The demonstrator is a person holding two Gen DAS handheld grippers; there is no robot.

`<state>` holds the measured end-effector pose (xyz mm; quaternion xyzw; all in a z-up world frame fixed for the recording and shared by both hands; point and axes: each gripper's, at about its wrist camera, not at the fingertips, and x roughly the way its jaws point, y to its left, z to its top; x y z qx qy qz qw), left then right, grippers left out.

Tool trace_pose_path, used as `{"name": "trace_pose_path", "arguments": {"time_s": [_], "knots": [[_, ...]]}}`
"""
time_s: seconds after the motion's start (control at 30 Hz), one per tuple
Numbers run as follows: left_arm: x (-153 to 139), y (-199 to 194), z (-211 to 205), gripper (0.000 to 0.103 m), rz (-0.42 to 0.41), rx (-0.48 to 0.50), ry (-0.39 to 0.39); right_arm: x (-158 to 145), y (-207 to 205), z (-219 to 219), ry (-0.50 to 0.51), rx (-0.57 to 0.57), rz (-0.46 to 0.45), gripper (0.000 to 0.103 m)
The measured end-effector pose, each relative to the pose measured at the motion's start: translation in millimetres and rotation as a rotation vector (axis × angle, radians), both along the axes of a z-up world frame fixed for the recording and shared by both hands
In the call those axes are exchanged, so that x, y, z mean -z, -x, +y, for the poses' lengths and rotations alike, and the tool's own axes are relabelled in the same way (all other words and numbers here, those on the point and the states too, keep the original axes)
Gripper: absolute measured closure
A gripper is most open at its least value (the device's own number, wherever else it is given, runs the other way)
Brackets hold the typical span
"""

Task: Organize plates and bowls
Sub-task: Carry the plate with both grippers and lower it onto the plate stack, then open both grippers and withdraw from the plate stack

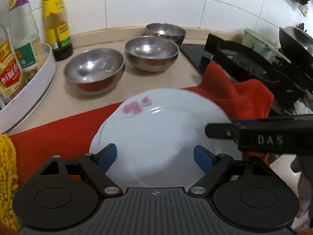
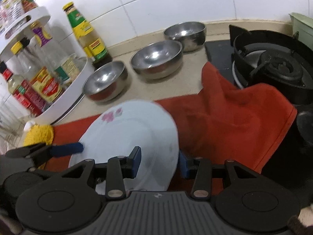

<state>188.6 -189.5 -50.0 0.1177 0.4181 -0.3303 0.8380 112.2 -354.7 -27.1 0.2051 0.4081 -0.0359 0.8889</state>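
A white plate with pink flowers (image 1: 156,129) lies over a red cloth (image 1: 234,94) and also shows in the right wrist view (image 2: 129,135). My left gripper (image 1: 155,157) is open, its blue pads on either side above the plate's near part. My right gripper (image 2: 159,162) has one pad over the plate and one under its right rim, jaws close on the rim. It reaches in from the right in the left wrist view (image 1: 219,132). Three steel bowls (image 1: 93,68) (image 1: 151,51) (image 1: 165,31) stand in a row behind the plate.
A white turntable rack (image 2: 64,98) with sauce bottles stands at the left, a green-labelled bottle (image 1: 56,21) beside it. A gas stove (image 2: 273,66) is at the right, a wok (image 1: 295,39) behind it. A yellow mop cloth (image 2: 39,135) lies at the left front.
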Motion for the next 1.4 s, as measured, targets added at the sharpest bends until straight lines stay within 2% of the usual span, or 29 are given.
{"name": "trace_pose_path", "arguments": {"time_s": [0.2, 0.33, 0.4, 0.5, 0.63, 0.7, 0.77, 0.87, 1.0, 1.23, 1.4], "knots": [[-12.7, -8.4, 16.8, 0.012, -0.006, -0.083, 0.040, -12.6, -3.6, -19.3, 0.042, 0.025, -0.041, 0.064], [-8.2, -17.2, 35.1, 0.012, -0.011, -0.177, 0.013, -12.4, -3.4, -25.1, 0.041, 0.007, -0.043, 0.064], [-0.4, -18.9, 36.8, 0.012, 0.023, -0.202, -0.001, -11.3, -5.1, -24.5, 0.052, -0.008, -0.044, 0.064], [5.5, -12.2, 25.6, 0.012, 0.037, -0.179, -0.009, -7.6, -10.9, -24.2, 0.051, -0.036, -0.037, 0.064], [9.2, -5.2, 14.9, 0.009, 0.014, -0.185, -0.040, -0.5, -20.1, -24.9, 0.035, -0.078, -0.024, 0.064], [8.6, -4.9, 15.1, 0.009, 0.018, -0.194, -0.042, 4.4, -24.8, -21.7, 0.025, -0.116, -0.005, 0.063], [7.4, -3.9, 14.7, 0.009, 0.020, -0.204, -0.046, 7.9, -26.0, -14.6, -0.031, -0.188, 0.007, 0.060], [7.6, -1.1, 12.7, 0.009, 0.013, -0.212, -0.064, 9.9, -22.4, 0.3, 0.008, -0.262, 0.008, 0.057], [7.1, -1.3, 13.6, 0.009, 0.023, -0.229, -0.056, 8.7, -22.3, -8.8, -0.034, -0.299, 0.002, 0.057], [-8.5, -10.6, 23.7, 0.009, 0.003, -0.251, -0.040, 0.0, -26.8, -22.5, -0.005, -0.246, -0.026, 0.057], [-26.1, -42.8, 32.4, 0.009, -0.010, -0.284, 0.001, -14.4, -41.8, -27.2, 0.008, -0.206, -0.052, 0.057]]}}
